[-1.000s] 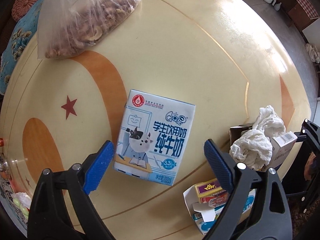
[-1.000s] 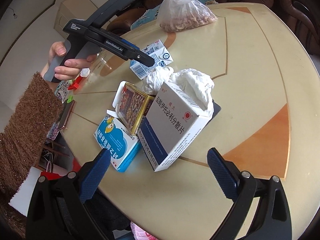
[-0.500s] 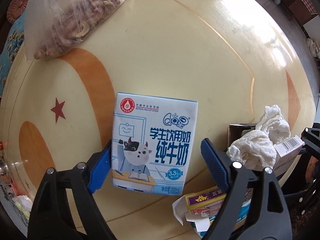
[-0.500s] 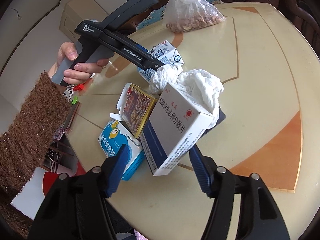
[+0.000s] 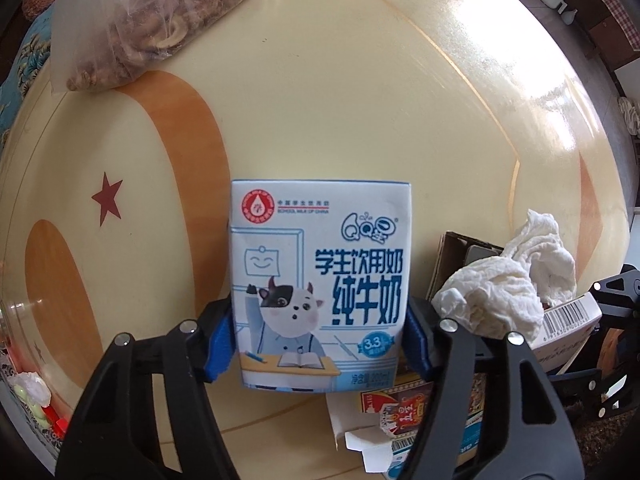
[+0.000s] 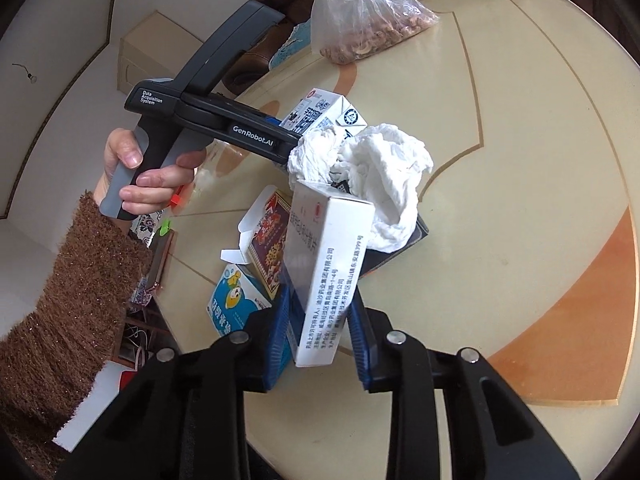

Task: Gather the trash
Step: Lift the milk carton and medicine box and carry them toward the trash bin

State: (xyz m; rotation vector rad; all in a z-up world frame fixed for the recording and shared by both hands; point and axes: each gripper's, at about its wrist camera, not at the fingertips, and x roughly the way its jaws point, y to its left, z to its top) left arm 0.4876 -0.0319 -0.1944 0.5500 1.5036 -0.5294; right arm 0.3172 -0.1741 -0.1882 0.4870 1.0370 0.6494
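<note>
round cream surface (image 5: 360, 80) with orange inlays and a red star carries the trash; a clear plastic bag of nuts (image 5: 152, 20) lies at its far edge.

my left claw (image 5: 318, 342) points straight down over the milk carton (image 5: 320, 280). its jaws have just been closing, and the blue pads (image 5: 218, 344) now sit against both side walls of the carton near its lower end, so the claw holds the carton. the carton lies flat on the surface, printed face up.

my right claw (image 6: 320, 332) points down at a slant. its jaws have just been closing and now stand narrow, clamped on the lower end of the white medicine box (image 6: 332, 276). the box is tilted, one narrow side turned up.

crumpled white tissue (image 6: 376, 176) rests against the far end of that box. beside it lie a red-and-gold carton (image 6: 268, 248) with its flap open and a blue-and-white box (image 6: 232, 308), both touching the pile.
</note>
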